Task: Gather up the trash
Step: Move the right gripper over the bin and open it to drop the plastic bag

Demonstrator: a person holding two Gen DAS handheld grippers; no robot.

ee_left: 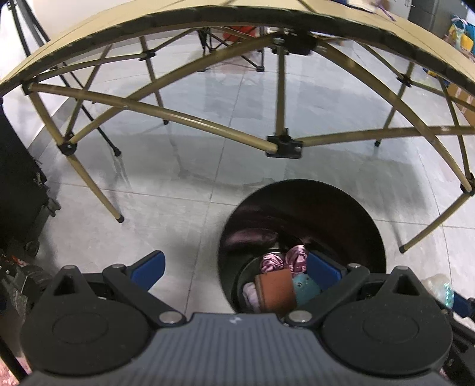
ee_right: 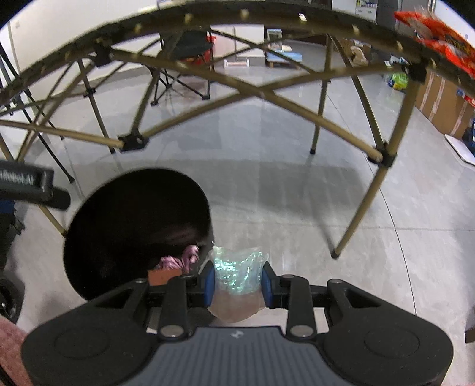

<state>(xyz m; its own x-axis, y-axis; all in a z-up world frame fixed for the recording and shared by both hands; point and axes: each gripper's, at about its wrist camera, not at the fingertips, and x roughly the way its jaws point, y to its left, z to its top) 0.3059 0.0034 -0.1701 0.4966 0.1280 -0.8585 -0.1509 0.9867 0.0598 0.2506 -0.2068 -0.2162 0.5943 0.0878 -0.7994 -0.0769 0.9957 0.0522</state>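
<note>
A black round trash bin stands on the floor below the table. Inside lie pink crumpled wrappers, a brown box and a teal piece. My left gripper hangs open above the bin's left rim with nothing between its blue pads. In the right wrist view the bin sits at the left. My right gripper is shut on a crumpled clear plastic bag with a green shimmer, just right of the bin's rim. That bag also shows at the right edge of the left wrist view.
A folding table with a tan top and crossed tan legs arches over the tiled floor. An orange snack packet lies at the table's right edge. A black wheeled case stands left; cardboard boxes right.
</note>
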